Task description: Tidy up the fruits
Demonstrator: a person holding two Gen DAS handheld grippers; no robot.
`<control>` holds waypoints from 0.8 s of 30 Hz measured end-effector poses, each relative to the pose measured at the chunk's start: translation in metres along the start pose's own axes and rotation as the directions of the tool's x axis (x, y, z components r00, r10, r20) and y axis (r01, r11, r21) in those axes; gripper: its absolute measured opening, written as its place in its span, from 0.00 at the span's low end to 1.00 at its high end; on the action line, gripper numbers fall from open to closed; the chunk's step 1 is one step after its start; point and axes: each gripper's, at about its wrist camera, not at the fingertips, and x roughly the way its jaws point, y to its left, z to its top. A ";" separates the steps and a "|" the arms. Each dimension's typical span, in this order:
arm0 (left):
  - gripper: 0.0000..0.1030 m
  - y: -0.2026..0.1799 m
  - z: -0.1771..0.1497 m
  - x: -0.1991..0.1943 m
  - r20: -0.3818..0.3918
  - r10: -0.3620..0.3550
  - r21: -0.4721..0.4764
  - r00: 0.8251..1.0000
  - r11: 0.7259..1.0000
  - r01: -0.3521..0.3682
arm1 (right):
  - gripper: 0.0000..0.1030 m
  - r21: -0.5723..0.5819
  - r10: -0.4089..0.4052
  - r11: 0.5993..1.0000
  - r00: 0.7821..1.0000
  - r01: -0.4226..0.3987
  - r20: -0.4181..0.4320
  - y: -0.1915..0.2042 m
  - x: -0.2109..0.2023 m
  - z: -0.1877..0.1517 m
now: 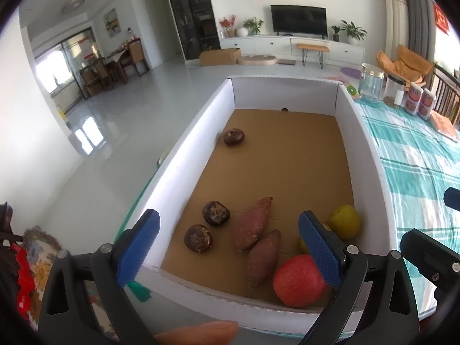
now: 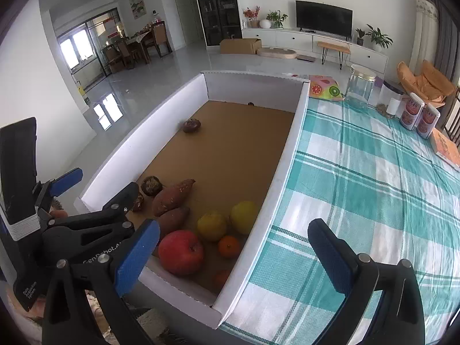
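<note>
A white cardboard box point(image 1: 184, 155) with a brown floor stands on the table; it also shows in the right wrist view point(image 2: 287, 155). At its near end lie a red apple point(image 1: 299, 281) point(image 2: 181, 251), two sweet potatoes point(image 1: 253, 224) point(image 2: 172, 197), two yellow fruits point(image 2: 244, 217), two small oranges point(image 2: 228, 246) and two dark round fruits point(image 1: 215, 212). A third dark fruit point(image 1: 233, 136) lies farther back. My left gripper point(image 1: 230, 247) is open and empty above the box's near end. My right gripper point(image 2: 233, 253) is open and empty over the box's right wall.
A teal checked tablecloth point(image 2: 373, 178) covers the table right of the box. At its far end stand a glass jar point(image 2: 360, 86), a second jar, two small cartons point(image 2: 419, 116), a book point(image 2: 445, 148) and a fruit-print pouch point(image 2: 325, 87).
</note>
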 end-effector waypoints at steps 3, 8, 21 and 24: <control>0.95 0.002 0.000 0.003 -0.010 -0.005 -0.001 1.000 1.000 0.005 | 0.99 0.004 -0.001 1.000 1.000 0.001 -0.009 0.001 0.004 0.001; 0.95 0.005 0.000 0.006 -0.022 0.001 -0.002 1.000 1.000 -0.001 | 1.00 0.003 -0.005 1.000 1.000 0.005 -0.017 0.004 0.006 0.003; 0.95 0.017 -0.002 0.008 -0.017 0.017 -0.024 1.000 1.000 -0.017 | 1.00 -0.011 -0.036 0.999 0.999 0.036 -0.015 0.011 0.014 0.006; 0.95 0.017 -0.001 0.009 -0.017 0.022 -0.026 1.000 0.999 -0.023 | 1.00 -0.016 -0.032 0.999 0.999 0.032 -0.013 0.013 0.013 0.007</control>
